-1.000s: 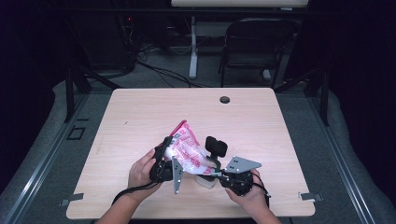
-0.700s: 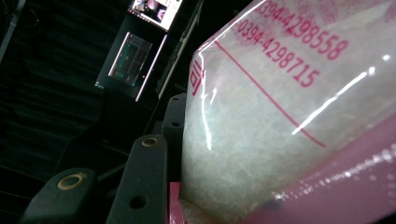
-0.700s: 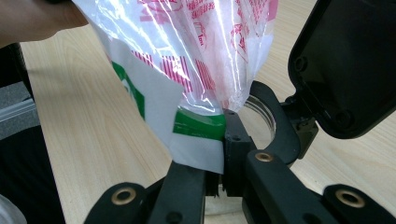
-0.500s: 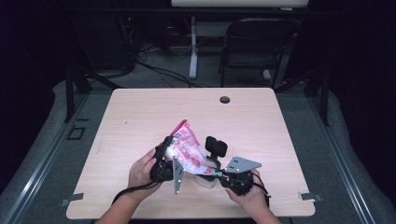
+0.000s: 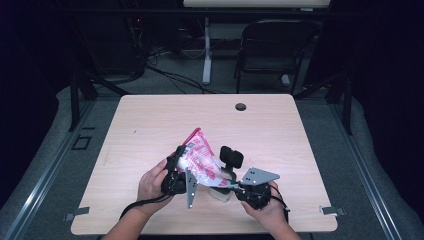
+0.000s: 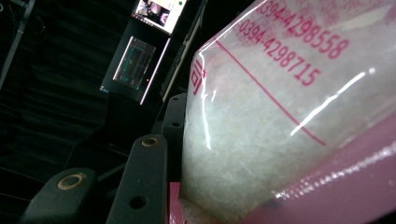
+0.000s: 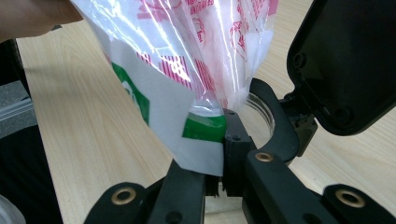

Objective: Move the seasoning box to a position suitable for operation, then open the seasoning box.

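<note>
The plastic bag [image 5: 200,161] is being tipped, gripped by the left gripper [image 5: 179,172] at nine o'clock; its corner is being pinched by the right gripper [image 7: 223,154] over a clear jar [image 7: 261,109], contents mostly unpoured.

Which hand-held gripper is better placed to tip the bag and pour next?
Left, probably. The left hand-held gripper holds the bag high on its filled body, so turning it tilts the contents. The right hand-held gripper is pinched shut on the bag's lower corner beside the clear jar, steadying it.
</note>
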The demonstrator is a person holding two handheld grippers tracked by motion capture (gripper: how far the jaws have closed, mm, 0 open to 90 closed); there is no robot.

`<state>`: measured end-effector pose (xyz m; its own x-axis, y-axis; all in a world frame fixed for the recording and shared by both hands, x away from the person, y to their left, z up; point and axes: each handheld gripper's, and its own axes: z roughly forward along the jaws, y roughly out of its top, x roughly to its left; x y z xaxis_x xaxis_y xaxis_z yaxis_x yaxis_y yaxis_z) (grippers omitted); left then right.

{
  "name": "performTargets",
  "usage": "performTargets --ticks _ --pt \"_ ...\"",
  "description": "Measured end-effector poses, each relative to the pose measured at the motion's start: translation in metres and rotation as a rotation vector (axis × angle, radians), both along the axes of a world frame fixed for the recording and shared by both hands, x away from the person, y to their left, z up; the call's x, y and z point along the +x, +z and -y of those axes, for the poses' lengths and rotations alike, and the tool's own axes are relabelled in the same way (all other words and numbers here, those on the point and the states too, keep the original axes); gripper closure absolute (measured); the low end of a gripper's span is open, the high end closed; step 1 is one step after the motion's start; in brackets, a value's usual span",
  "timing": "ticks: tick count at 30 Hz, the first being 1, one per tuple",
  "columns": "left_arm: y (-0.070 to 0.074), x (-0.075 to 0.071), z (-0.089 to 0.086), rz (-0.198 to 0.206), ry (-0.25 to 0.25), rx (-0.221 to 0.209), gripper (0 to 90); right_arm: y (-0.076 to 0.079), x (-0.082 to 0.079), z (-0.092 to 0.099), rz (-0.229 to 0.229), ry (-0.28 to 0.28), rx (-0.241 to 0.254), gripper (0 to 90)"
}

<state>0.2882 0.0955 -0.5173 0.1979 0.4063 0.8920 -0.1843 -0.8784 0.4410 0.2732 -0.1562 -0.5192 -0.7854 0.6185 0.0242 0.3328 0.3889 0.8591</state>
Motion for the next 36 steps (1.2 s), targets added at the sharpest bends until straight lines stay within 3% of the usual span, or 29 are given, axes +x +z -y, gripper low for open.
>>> performTargets --ticks 36 --pt "0.0008 -0.0018 0.0008 0.012 -0.001 0.006 67.6 -0.0011 0.0001 -0.0001 -0.002 0.001 -0.01 88.2"
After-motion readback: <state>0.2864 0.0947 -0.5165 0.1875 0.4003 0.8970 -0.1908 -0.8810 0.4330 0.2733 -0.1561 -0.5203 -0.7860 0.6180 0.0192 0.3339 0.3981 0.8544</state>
